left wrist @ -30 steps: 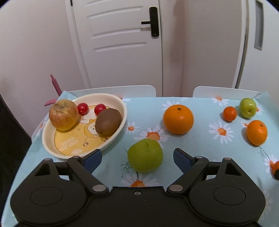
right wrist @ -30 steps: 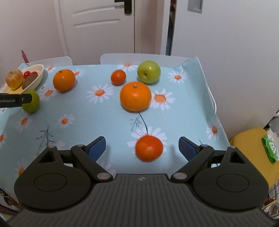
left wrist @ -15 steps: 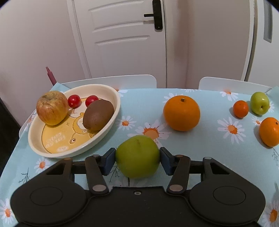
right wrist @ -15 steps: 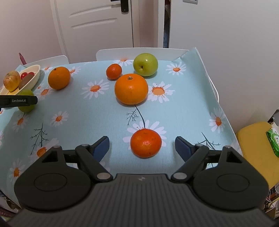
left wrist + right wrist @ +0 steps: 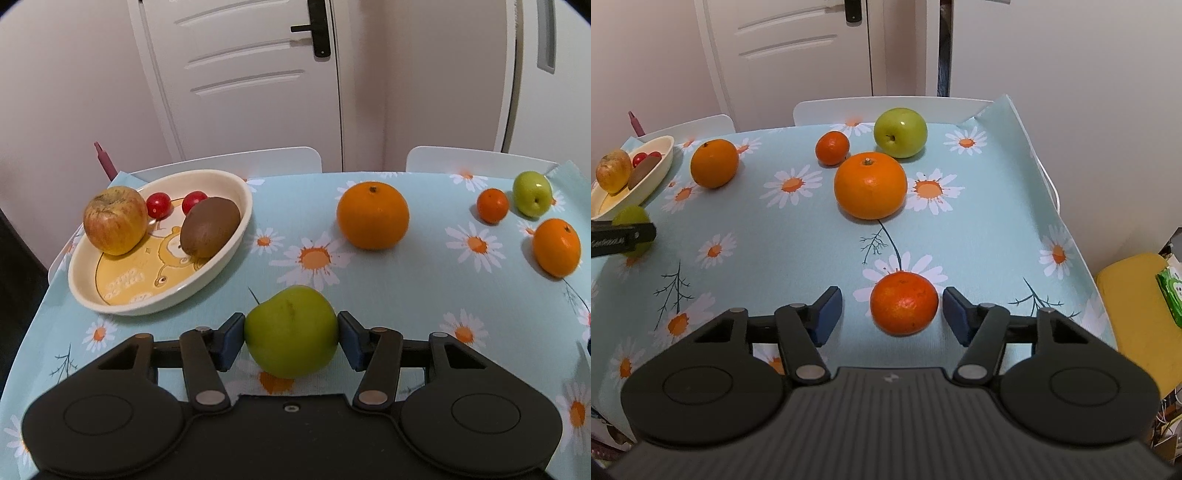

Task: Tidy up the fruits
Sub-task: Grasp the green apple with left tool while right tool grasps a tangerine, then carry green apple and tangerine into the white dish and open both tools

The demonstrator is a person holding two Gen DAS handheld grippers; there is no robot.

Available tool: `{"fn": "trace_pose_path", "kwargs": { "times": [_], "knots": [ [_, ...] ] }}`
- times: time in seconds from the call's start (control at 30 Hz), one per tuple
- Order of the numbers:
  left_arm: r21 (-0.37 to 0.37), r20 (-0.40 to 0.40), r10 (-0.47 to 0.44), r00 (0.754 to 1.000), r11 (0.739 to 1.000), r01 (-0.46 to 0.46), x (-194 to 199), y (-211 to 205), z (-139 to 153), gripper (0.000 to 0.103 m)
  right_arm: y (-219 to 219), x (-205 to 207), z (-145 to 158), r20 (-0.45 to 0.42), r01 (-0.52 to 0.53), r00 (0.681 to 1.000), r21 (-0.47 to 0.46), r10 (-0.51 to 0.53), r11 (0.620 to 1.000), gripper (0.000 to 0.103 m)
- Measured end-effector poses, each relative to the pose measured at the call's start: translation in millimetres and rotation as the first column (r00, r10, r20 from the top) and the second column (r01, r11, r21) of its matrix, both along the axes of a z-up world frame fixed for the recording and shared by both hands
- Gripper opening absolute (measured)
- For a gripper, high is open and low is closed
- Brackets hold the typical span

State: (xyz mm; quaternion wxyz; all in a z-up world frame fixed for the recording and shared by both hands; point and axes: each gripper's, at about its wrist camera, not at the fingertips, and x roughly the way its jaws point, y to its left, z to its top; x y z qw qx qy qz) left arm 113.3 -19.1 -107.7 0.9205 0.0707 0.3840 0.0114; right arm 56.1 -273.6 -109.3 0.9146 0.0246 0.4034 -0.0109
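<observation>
My left gripper (image 5: 291,338) is shut on a green apple (image 5: 291,332), both blue pads pressing its sides just above the daisy tablecloth. Up and to the left, the cream plate (image 5: 122,308) holds a red-yellow apple (image 5: 115,225), two cherry tomatoes (image 5: 159,205) and a kiwi (image 5: 210,230). My right gripper (image 5: 892,314) is closing around a tangerine (image 5: 904,302); its jaws stand on either side of the fruit with gaps still showing. In the right wrist view the left gripper's finger (image 5: 620,240) shows at the far left edge.
Loose on the cloth lie a large orange (image 5: 870,184), another orange (image 5: 714,162), a small tangerine (image 5: 832,147) and a second green apple (image 5: 900,132). White chair backs (image 5: 229,162) line the far edge. A yellow stool (image 5: 1134,314) stands beyond the table's right edge.
The left jaws came together onto the green apple. The right jaws narrowed around the tangerine. Neither hand has shifted much.
</observation>
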Motion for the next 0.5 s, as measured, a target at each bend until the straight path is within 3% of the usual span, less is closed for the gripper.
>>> {"fn": "trace_pose_path", "kwargs": {
  "times": [0.07, 0.17, 0.5],
  "knots": [
    [0.0, -0.002, -0.004, 1.0, 1.0, 0.004, -3.5, 0.3, 0.1, 0.059, 0.1, 0.6, -1.3, -0.003, 0.008, 1.0, -0.004, -0.008, 1.0, 0.071],
    [-0.002, -0.004, -0.007, 1.0, 1.0, 0.007, -7.4, 1.0, 0.4, 0.059, -0.2, 1.1, -2.6, -0.008, 0.011, 1.0, -0.01, -0.011, 1.0, 0.054],
    [-0.024, 0.0, -0.007, 1.0, 1.0, 0.007, -23.9, 4.7, 10.2, 0.059, 2.0, 0.6, 11.9, 0.019, -0.013, 1.0, -0.01, 0.013, 1.0, 0.053]
  ]
}}
